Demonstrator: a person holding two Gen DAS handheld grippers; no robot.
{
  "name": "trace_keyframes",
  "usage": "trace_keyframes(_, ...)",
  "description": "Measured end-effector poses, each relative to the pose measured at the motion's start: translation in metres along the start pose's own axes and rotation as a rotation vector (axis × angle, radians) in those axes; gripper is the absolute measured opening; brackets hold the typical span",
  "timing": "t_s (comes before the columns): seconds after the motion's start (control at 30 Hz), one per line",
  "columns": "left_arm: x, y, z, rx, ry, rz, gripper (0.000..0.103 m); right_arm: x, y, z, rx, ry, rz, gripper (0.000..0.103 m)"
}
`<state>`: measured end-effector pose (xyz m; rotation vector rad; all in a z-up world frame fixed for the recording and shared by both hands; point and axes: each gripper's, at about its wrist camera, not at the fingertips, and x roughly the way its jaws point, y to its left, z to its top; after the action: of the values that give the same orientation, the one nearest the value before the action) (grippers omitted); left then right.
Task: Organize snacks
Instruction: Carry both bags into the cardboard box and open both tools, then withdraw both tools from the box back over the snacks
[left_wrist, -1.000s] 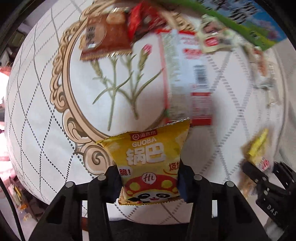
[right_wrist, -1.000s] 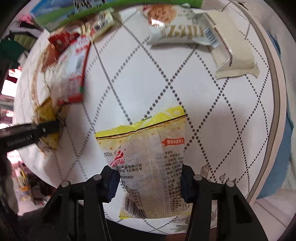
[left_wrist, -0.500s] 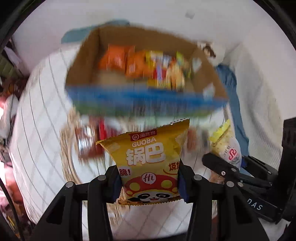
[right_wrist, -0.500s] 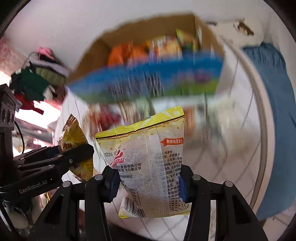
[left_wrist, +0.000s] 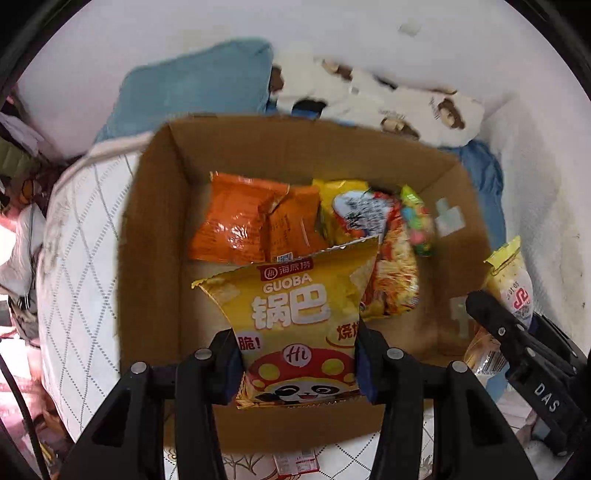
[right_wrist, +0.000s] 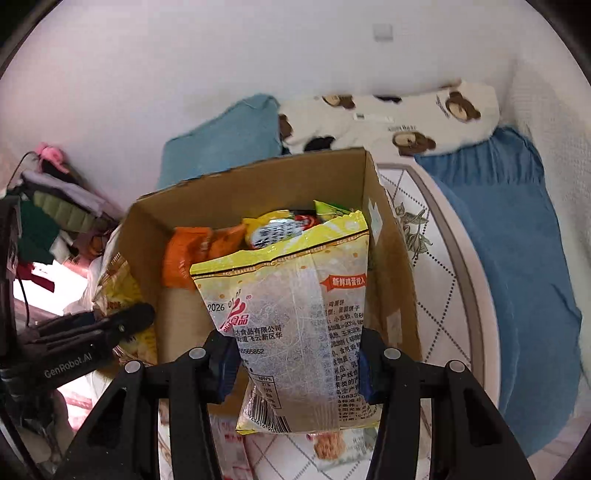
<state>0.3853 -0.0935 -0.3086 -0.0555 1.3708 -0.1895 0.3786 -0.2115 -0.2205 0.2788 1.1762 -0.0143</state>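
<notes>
A cardboard box (left_wrist: 155, 258) of snack packs sits by the table's (right_wrist: 436, 266) far edge, and above its open top the left tongs (left_wrist: 299, 363) clamp a yellow Guoba bag (left_wrist: 295, 317), the right tongs (right_wrist: 297, 363) a cracker bag (right_wrist: 291, 325), probably egg crackers.

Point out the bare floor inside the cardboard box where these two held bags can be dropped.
Inside the cardboard box, bare floor lies along the left wall beside the orange packets, and in the near right corner past the red-orange noodle bag. The back middle is crowded. The left claw holds the Guoba bag; the right claw holds the egg cracker bag.
</notes>
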Motion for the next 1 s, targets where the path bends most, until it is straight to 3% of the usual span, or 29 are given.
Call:
trace_keyframes(0.2, 0.045, 0.003, 0.007, -0.015, 0.133, -0.002, 0.046, 0.052, -0.014, 0.001, 0.045, 0.134, -0.048, 0.054)
trace_keyframes(0.23, 0.051, 0.004, 0.006, -0.017, 0.146, 0.005, 0.046, 0.061, -0.016, 0.001, 0.046, 0.167, -0.06, 0.061)
trace_keyframes(0.27, 0.054, 0.004, 0.004, -0.02, 0.158, 0.011, 0.054, 0.067, -0.016, -0.001, 0.029, 0.191, -0.075, 0.064)
trace_keyframes(0.3, 0.057, 0.005, 0.004, -0.026, 0.166, 0.009, 0.061, 0.067, -0.014, -0.005, 0.012, 0.199, -0.09, 0.082)
trace_keyframes(0.33, 0.059, 0.007, 0.004, -0.032, 0.172, 0.006, 0.08, 0.069, -0.013, -0.006, -0.005, 0.201, -0.104, 0.101)
trace_keyframes(0.37, 0.059, 0.008, 0.004, -0.036, 0.166, 0.004, 0.088, 0.071, -0.011, -0.007, -0.021, 0.209, -0.108, 0.102)
trace_keyframes(0.67, 0.045, 0.014, 0.002, -0.045, 0.121, 0.024, 0.088, 0.066, -0.002, -0.013, -0.066, 0.221, -0.136, 0.102)
trace_keyframes(1.0, -0.001, 0.009, -0.03, -0.032, 0.003, 0.065, 0.088, 0.034, 0.006, -0.02, -0.104, 0.14, -0.155, 0.102)
